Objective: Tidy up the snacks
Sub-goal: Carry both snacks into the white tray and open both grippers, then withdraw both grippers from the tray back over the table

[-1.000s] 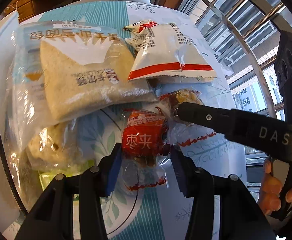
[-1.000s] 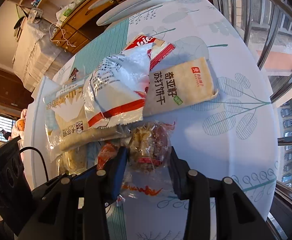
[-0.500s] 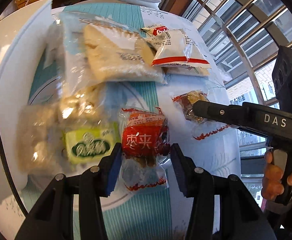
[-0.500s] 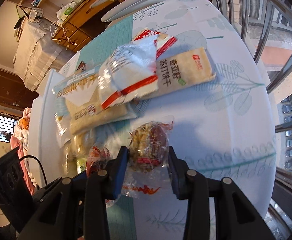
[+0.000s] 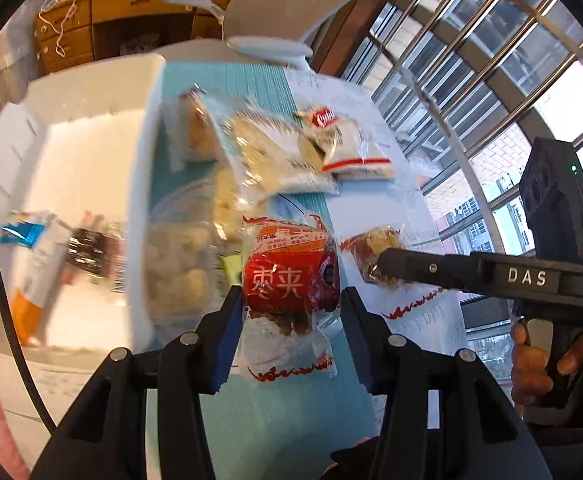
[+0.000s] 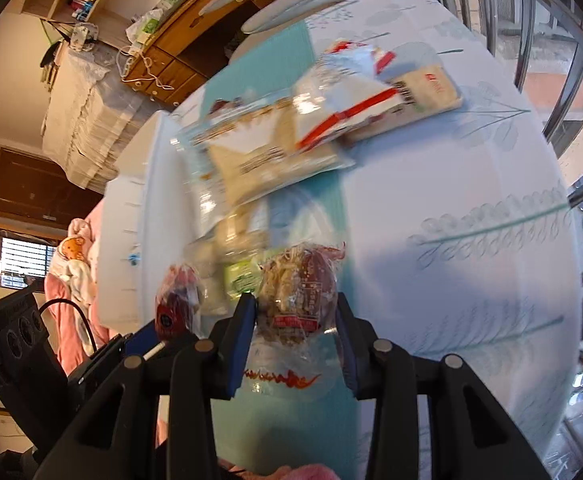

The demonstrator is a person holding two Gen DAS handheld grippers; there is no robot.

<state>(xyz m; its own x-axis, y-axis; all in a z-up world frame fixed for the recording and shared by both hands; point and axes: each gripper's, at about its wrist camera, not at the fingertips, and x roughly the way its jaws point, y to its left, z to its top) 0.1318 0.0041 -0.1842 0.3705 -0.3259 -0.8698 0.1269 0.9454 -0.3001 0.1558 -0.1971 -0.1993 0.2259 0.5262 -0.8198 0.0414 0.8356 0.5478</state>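
Holding: left tool (image 5: 291, 304) clenched on red snack pack (image 5: 291, 276), right tool (image 6: 295, 320) clenched on nut-date pack (image 6: 297, 292), both above desk (image 6: 451, 208); white foam box (image 5: 91, 168) lies left of frame, nearer left tool, remaining snacks (image 5: 275, 160) upper centre

Bright daylight pours in from the window (image 5: 491, 92) right of both grippers. Snack wrappers (image 6: 275, 148) ahead glare and smear with motion blur. Fisheye bending curves every edge into black corners.
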